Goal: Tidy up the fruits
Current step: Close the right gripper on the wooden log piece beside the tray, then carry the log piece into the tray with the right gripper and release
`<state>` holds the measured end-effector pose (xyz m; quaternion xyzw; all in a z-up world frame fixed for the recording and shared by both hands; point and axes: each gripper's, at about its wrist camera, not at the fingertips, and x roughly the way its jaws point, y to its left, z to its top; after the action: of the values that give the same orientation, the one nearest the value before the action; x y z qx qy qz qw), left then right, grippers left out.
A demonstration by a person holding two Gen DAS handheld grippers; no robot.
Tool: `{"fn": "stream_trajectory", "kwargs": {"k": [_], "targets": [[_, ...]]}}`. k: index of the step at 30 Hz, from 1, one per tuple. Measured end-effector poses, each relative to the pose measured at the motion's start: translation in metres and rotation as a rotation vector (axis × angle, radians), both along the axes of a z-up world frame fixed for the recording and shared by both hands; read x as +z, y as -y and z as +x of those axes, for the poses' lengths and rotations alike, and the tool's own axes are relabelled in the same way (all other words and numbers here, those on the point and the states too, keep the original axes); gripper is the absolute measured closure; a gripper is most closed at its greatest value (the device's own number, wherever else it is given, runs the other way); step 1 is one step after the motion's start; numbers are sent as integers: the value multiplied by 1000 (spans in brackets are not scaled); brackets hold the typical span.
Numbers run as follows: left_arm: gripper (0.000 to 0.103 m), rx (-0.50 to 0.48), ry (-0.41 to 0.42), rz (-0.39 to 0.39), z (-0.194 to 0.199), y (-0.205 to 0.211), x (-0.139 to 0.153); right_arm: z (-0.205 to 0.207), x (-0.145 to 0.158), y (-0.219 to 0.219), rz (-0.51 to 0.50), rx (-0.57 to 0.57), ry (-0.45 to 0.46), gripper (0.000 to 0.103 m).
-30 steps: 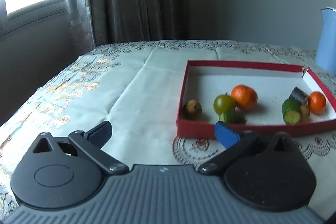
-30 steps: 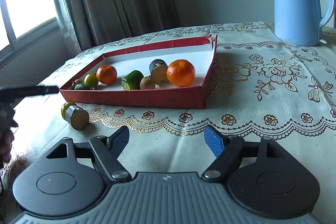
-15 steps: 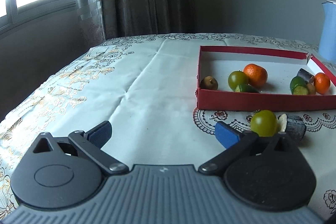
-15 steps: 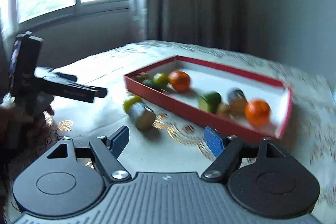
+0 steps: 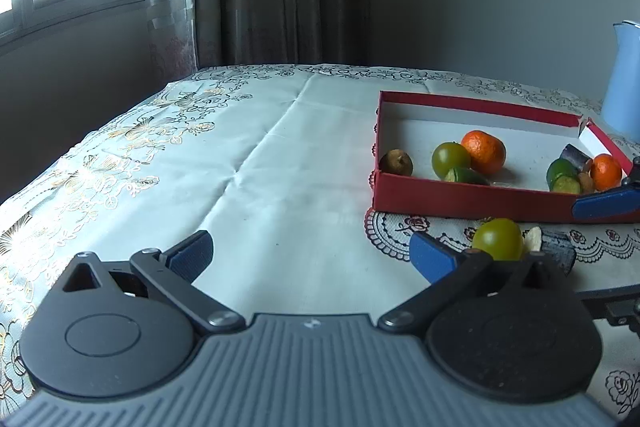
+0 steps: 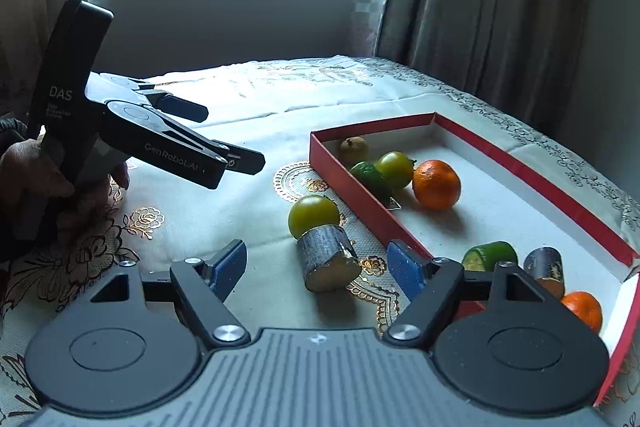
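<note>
While both grippers, left (image 5: 310, 253) and right (image 6: 316, 269), gape empty, a green tomato (image 6: 314, 215) touches a grey log piece (image 6: 328, 259) just left of the red box (image 6: 352, 187), near the right's tips

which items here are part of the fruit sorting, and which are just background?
Job:
red tray
green tomato and cut grey-skinned chunk, both on the cloth outside the tray
inside the tray: large orange, green tomato, small brown fruit, cucumber pieces, small orange
right claw, open, facing the chunk

Background:
blue kettle
tablecloth
curtains, window
</note>
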<state>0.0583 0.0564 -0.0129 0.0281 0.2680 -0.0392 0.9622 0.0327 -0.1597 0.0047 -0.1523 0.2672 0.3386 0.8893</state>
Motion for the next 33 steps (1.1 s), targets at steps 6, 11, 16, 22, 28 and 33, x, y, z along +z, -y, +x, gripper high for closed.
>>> {"fn": "stream_trajectory", "kwargs": {"k": [6, 11, 16, 22, 28, 33], "targets": [[0, -1, 1, 2, 0, 0, 0, 9, -7, -7, -20, 17, -12, 51], [0, 0, 2, 0, 0, 0, 0, 17, -12, -6, -11, -26, -32, 66], [0, 1, 3, 0, -1, 0, 0, 7, -6, 4, 59, -52, -19, 68], [0, 0, 8, 4, -1, 0, 1, -14, 12, 23, 147, -119, 21, 68], [0, 2, 15, 9, -3, 1, 1, -11, 27, 26, 150, -230, 112, 68], [0, 6, 18, 14, -3, 1, 2, 9, 28, 22, 132, -356, 186, 68]]}}
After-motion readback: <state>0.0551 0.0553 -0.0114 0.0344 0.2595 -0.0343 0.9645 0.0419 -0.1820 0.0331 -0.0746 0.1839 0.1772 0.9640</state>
